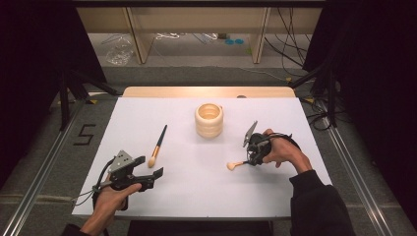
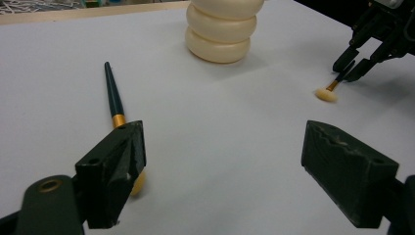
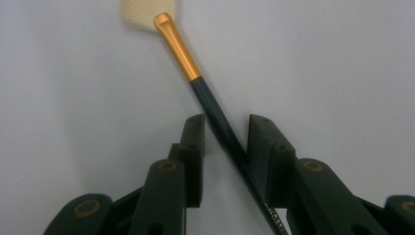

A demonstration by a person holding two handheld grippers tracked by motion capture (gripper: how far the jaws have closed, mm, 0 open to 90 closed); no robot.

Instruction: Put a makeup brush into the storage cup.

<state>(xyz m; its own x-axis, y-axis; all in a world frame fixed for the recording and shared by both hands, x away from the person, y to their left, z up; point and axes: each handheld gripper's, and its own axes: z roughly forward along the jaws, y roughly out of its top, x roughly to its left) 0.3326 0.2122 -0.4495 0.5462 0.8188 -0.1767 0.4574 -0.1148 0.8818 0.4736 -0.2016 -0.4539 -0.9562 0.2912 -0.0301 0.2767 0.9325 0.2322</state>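
Tongs on the right [image 3: 225, 139] are sitting at the right of the white worktop [image 1: 196, 196], and a slim makeup brush with a dark green handle, gold ferrule and cream fan bristles [image 3: 195, 73] is running slantwise between their jaws. In the right gripper view the handle is touching the right jaw while a gap is showing beside the left jaw, so whether the jaws are truly clamping it I cannot tell. Pale lettering is running along the handle's near end, cut off at the picture's bottom edge and too small to read. In the high view this brush's bristle tip is pointing left, resting on the worktop.

Left tongs [image 2: 220, 161] are hovering near the left front edge, jaws spread wide and holding nothing. A second dark-handled brush with a gold band and rounded cream head [image 1: 158, 145] is lying just beyond them; in the left gripper view its head is half hidden behind the left jaw.

A cream, ribbed, ring-stacked holder [image 1: 209, 119] is standing at the far centre, its top cut off in the left gripper view. A black "5" [image 1: 84, 134] is marking the floor to the left.
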